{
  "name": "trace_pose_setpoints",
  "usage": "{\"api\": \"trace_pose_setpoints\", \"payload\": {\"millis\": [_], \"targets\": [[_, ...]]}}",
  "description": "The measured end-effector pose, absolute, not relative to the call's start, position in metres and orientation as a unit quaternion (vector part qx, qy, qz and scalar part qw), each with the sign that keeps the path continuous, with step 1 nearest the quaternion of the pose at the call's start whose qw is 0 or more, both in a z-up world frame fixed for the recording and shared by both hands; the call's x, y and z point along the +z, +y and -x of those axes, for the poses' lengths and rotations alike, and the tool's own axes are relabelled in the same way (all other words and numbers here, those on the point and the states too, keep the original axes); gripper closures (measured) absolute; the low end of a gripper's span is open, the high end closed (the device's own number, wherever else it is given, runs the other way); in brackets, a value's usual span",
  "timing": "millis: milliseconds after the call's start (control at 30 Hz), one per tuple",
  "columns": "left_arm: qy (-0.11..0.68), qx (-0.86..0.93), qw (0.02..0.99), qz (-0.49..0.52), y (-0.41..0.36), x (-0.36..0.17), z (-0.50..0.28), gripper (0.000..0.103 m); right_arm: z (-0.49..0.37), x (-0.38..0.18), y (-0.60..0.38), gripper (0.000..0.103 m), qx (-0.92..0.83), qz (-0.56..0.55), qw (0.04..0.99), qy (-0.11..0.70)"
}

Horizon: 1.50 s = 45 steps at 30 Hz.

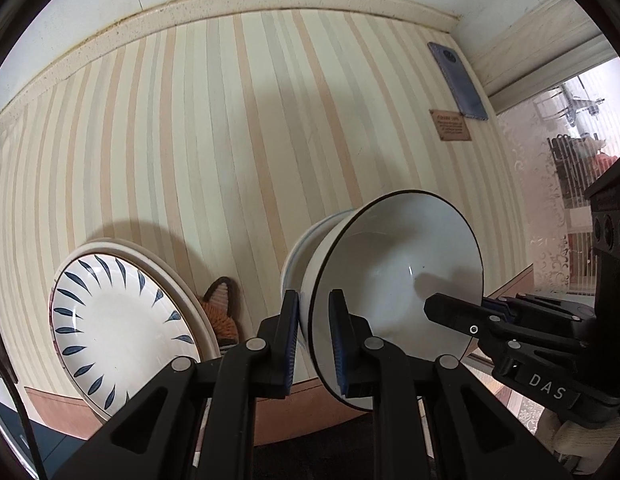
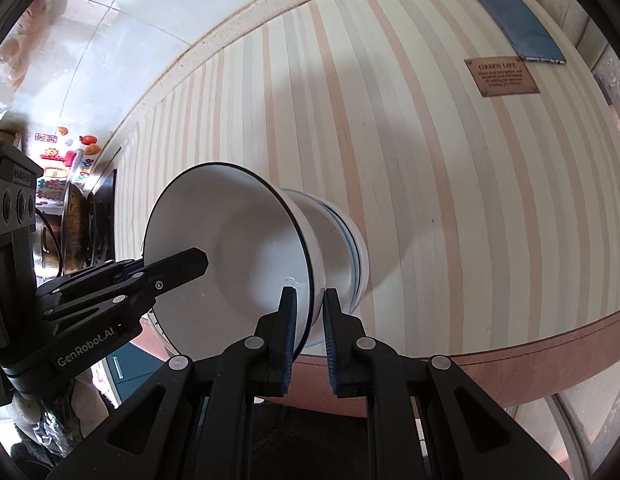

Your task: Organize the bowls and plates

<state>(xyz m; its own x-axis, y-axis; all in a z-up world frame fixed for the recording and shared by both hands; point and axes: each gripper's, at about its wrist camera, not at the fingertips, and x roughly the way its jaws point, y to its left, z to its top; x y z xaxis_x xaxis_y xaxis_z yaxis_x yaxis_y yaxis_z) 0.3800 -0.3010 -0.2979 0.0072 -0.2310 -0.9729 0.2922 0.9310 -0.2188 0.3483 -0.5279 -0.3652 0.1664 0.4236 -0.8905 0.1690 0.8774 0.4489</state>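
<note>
Two hand-held grippers, white bowl (image 1: 393, 280) upright, rim gripped both sides

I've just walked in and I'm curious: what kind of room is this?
Most likely a home kitchen or dining corner. A striped tablecloth covers a table by a tiled wall, with a leaf-pattern plate and a white bowl on it, and a phone lying nearby.

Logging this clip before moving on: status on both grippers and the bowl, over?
Left gripper and right gripper both clamped on white bowl rim, opposite sides. Bowl over a second bowl. Leaf-pattern plate alongside, apart. Nothing blocking.
</note>
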Motion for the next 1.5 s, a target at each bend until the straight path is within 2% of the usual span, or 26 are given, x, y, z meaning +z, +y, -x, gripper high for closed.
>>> {"api": "trace_pose_setpoints", "payload": {"millis": [500, 700, 833, 1100, 1367, 1433, 1500], "targets": [[0.686, -0.169, 0.707, -0.036, -0.301, -0.315, -0.380, 0.090, -0.362, -0.378, -0.508, 0.087, 0.071, -0.201, 0.722, 0.658], [0.684, -0.170, 0.708, -0.033, -0.297, -0.314, -0.379, 0.090, -0.364, -0.374, -0.511, 0.081, 0.061, -0.212, 0.722, 0.656], [0.677, -0.173, 0.715, -0.039, -0.298, -0.309, -0.375, 0.090, -0.362, -0.368, -0.513, 0.081, 0.064, -0.217, 0.725, 0.651], [0.630, -0.183, 0.752, -0.068, -0.295, -0.258, -0.348, 0.089, -0.346, -0.342, -0.512, 0.081, 0.054, -0.194, 0.750, 0.630], [0.593, -0.204, 0.777, -0.057, -0.276, -0.199, -0.319, 0.088, -0.302, -0.277, -0.496, 0.080, 0.049, -0.162, 0.796, 0.581], [0.583, -0.209, 0.783, -0.049, -0.268, -0.185, -0.312, 0.084, -0.289, -0.259, -0.493, 0.074, 0.048, -0.161, 0.806, 0.568], [0.572, -0.213, 0.791, -0.041, -0.263, -0.172, -0.306, 0.073, -0.276, -0.237, -0.488, 0.063, 0.047, -0.158, 0.819, 0.549]]}}
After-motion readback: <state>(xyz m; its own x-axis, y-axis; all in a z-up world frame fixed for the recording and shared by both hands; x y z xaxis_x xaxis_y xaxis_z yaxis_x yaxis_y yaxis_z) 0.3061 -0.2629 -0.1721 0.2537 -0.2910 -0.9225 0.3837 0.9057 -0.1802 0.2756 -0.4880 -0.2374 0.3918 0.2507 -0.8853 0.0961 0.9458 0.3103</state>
